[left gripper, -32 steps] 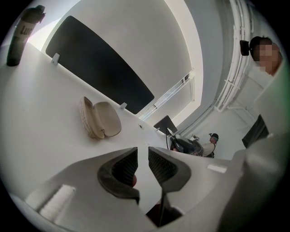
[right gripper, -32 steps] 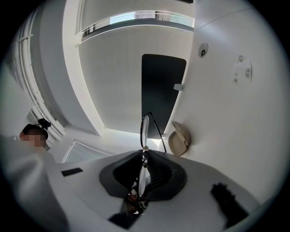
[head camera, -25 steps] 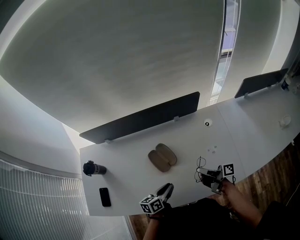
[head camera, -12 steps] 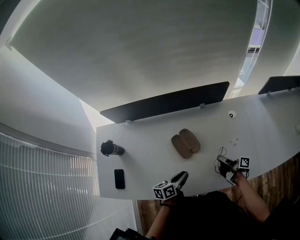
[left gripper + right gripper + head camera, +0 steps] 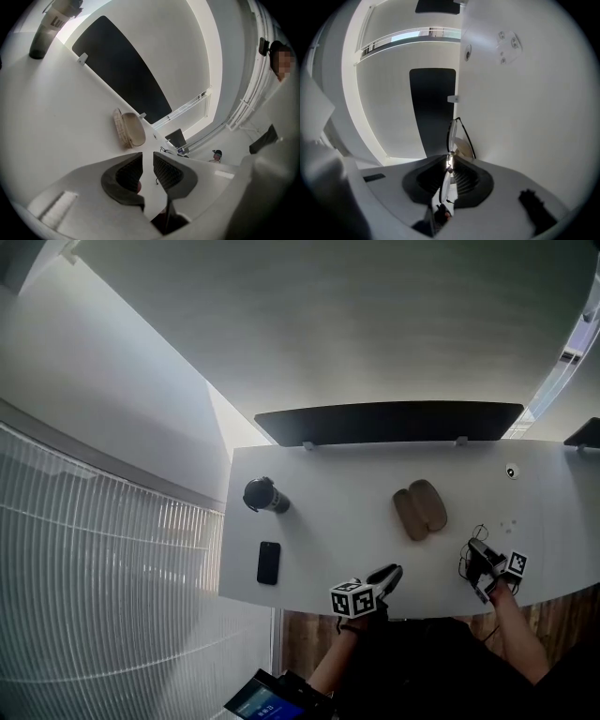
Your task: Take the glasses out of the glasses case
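At the near edge of the white table (image 5: 319, 521), my left gripper (image 5: 386, 576) has its jaws a narrow gap apart, with nothing between them. My right gripper (image 5: 480, 561) is clamped on the wire-framed glasses (image 5: 451, 136), out of the case and near its right. Further in, the tan glasses case (image 5: 420, 510) lies open. A black phone (image 5: 268, 562) and a dark tumbler (image 5: 265, 495) lie well to the left. A dark divider panel (image 5: 389, 423) lines the far edge.
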Demonstrator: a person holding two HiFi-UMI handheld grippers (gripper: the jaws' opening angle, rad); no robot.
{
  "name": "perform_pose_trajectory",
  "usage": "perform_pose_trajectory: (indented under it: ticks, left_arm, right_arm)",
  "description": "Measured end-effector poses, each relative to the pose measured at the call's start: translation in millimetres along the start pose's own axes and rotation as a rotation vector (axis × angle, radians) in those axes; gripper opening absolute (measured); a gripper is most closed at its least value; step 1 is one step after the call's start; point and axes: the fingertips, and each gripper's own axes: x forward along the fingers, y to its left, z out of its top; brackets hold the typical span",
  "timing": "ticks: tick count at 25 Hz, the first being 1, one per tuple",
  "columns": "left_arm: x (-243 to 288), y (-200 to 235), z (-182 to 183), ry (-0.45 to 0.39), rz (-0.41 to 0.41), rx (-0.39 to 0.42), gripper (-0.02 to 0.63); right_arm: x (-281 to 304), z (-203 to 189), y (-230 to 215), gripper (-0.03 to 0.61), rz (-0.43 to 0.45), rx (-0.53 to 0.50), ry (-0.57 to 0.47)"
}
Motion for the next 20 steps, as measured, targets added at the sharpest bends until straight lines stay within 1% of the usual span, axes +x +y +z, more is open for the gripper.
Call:
perform_pose_trajectory:
  ticks: [3, 5, 8, 10, 13, 14, 17, 20]
  left_arm:
    - [-5, 3, 5, -0.005, -0.003, -0.002, 0.08]
    - [-6, 6, 7, -0.005, -0.008, -0.004, 0.079]
    - [-7, 10, 8, 0.0, -0.018, -0.002, 0.08]
    - [-3, 11, 8, 0.006, -0.02, 0.005, 0.079]
    - [0, 11, 6, 0.014, -0.025, 0.015, 0.078]
    - [0, 10, 7, 0.019, -0.03, 0.017, 0.079]
    - [4, 3, 12, 0.037, -0.045, 0.018, 0.078]
    - [10, 0, 13, 0.051, -0.057, 0.018, 0.078]
  right_arm:
    - [4, 2, 10, 0.044, 0.027, -0.019, -0.019]
    - [5, 6, 7, 0.044, 0.033, 0.005, -0.055]
    - [4, 12, -8, 0.046, 0.01, 0.049, -0.101]
    - [3, 14, -18, 0.046, -0.012, 0.057, -0.103]
    - [5, 12, -27, 0.046, -0.068, 0.011, -0.076]
    - [5, 10, -27, 0.05, -0.101, -0.019, -0.063]
    - [2, 6, -27, 0.095, -0.221, -0.115, -0.007]
    - [-4, 5, -38, 0.101, -0.272, -0.128, 0.023]
